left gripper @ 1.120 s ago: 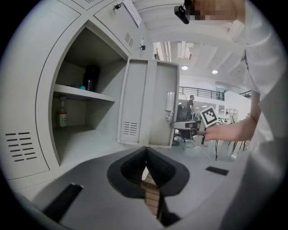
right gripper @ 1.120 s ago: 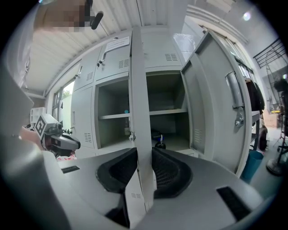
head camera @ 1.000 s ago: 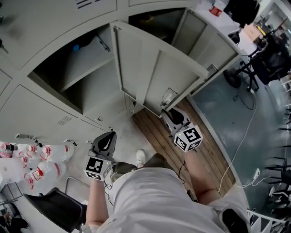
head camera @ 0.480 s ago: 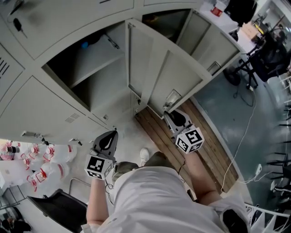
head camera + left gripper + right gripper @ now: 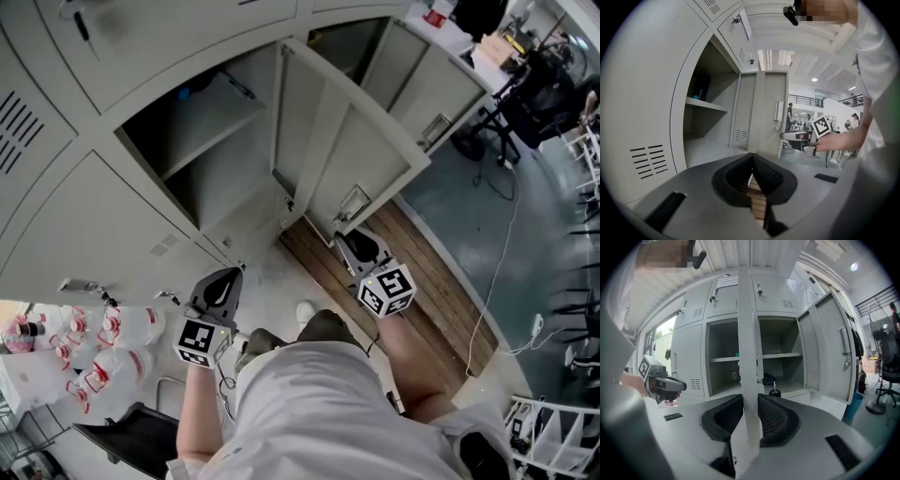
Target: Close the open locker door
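Head view: the pale grey metal locker door (image 5: 342,155) stands swung out from its open grey compartment (image 5: 220,178). Its free edge is pinched between the jaws of the right gripper (image 5: 352,236), just beside the latch. The left gripper (image 5: 228,274), jaws pressed together on nothing, hangs apart from the lockers. Inside the compartment, a grey shelf (image 5: 202,117) carries a small blue object (image 5: 184,92). Below lie a strip of brown wooden planks (image 5: 431,291), grey-blue floor (image 5: 487,216) with a white cable (image 5: 502,272), and clear red-labelled bottles (image 5: 103,347).
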Demonstrator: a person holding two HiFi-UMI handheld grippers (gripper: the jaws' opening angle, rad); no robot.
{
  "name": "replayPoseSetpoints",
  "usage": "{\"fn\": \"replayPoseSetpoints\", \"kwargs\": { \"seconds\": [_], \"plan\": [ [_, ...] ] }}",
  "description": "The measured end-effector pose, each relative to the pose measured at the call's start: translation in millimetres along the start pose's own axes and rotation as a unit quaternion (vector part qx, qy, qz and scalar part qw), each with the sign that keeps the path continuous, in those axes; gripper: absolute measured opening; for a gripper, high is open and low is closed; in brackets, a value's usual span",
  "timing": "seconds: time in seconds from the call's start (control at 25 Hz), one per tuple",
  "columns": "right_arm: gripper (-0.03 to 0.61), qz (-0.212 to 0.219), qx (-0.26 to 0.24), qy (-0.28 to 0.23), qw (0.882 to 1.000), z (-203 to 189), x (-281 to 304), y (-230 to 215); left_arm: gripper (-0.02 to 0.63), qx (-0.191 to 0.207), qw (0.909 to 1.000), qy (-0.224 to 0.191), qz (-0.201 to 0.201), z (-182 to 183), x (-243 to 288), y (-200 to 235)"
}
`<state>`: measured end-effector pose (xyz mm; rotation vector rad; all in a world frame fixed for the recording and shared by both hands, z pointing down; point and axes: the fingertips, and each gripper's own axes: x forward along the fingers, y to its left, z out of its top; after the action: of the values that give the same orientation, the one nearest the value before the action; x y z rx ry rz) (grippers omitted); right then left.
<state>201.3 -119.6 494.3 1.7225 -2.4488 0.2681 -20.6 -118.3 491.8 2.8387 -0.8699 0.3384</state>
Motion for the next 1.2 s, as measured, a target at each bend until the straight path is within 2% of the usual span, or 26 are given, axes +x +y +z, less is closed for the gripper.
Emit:
{"fn": "replayPoseSetpoints", "kwargs": {
  "seconds": [0.28, 0.64, 1.2],
  "plan": [
    [0.112, -0.004, -0.001, -0.001, 1.0, -0.2, 5.6, 37.8, 0.0, 0.004, 0.9998, 0.0, -0.021, -3.0, -16.7, 11.9],
    [0.115, 0.004, -0.004, -0.008, 1.0, 0.5, 19.7, 86.2, 0.0, 0.007, 0.9997, 0.006, -0.024, -11.4, -44.6, 32.4],
    [0.143, 0.03, -0.005, -0.023, 0.999, 5.9, 53.8, 136.3, 0.0, 0.003, 0.9999, 0.013, 0.008, -22.7, -82.9, 62.1]
  ]
}}
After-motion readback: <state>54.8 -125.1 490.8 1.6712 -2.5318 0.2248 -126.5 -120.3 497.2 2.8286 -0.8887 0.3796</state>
